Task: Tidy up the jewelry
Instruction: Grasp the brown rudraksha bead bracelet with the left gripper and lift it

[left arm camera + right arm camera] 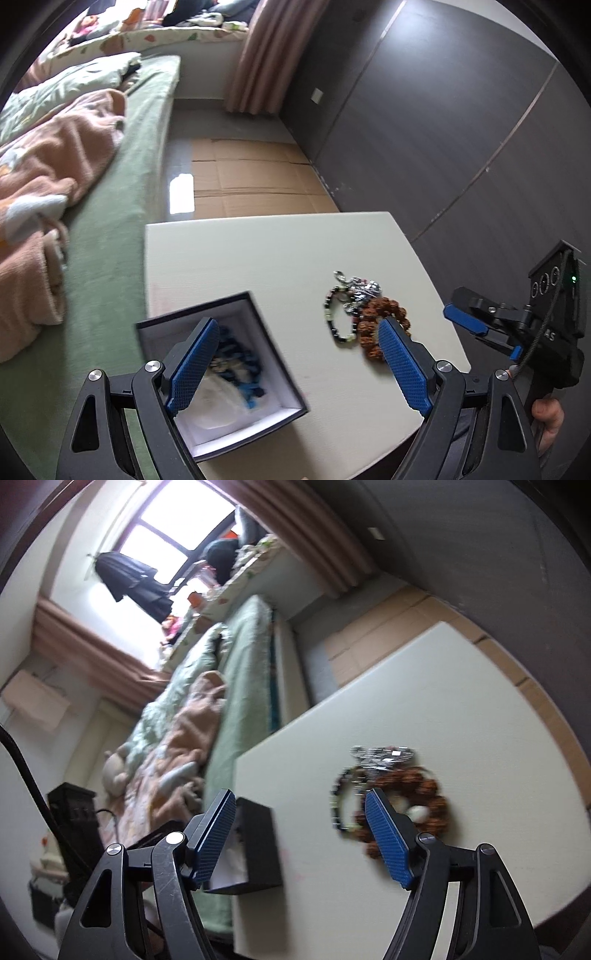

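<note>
On the pale bench an open dark box sits at the near left corner, beside the bed, and it already holds a blue beaded piece on its white lining. To the right of it, apart from the box, a small heap of jewelry waits: a brown bead bracelet, a black-and-green bead bracelet and a silver charm piece, all tangled and touching one another. The left tongs stand wide with nothing between the pads, hanging over the box and the gap beside it. The right tongs are also spread and empty, pointing down at the bench between box and heap; in the left wrist view they show at the far right edge of the bench. Judging by this, one piece is stowed and the step in hand is the reach for the next. The next move calls for bringing the right tongs over the heap, picking a single strand such as the brown bracelet at its outer rim, and closing without dragging the other two along.
</note>
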